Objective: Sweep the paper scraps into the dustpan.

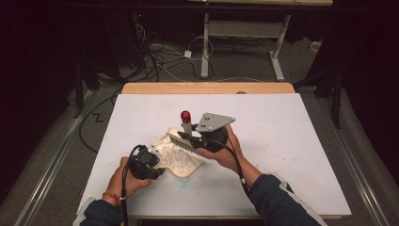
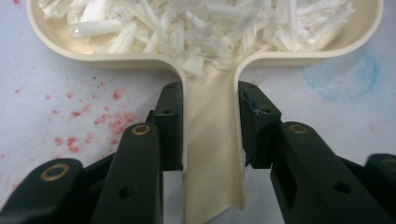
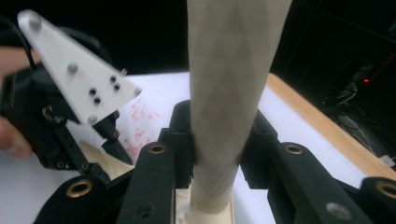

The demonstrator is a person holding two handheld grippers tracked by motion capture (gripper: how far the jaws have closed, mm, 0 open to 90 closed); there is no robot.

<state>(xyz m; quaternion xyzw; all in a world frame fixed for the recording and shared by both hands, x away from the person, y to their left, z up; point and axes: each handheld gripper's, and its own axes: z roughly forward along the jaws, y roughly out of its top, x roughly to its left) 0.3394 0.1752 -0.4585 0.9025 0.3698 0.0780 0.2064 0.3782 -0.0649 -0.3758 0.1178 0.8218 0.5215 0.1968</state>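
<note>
A cream dustpan (image 1: 163, 141) lies on the white table, loaded with white shreds (image 1: 181, 159). My left gripper (image 1: 158, 164) is shut on the dustpan's handle (image 2: 210, 149), one pad against each side of it. The pan's bowl and shreds (image 2: 196, 23) lie just ahead of my left gripper (image 2: 210, 100). My right gripper (image 1: 192, 136) is shut on a brush (image 1: 187, 128) with a red tip and dark bristles, held over the pan's far edge. Its pale handle (image 3: 229, 93) rises between the jaws of my right gripper (image 3: 217, 126).
Red specks (image 2: 93, 121) and a blue smudge (image 2: 341, 74) mark the white tabletop (image 1: 282, 136). A wooden edge (image 1: 207, 88) runs along the far side. Beyond it are floor cables (image 1: 160, 61) and a desk frame (image 1: 244, 33). The other gripper's grey plate (image 3: 79, 79) shows at left.
</note>
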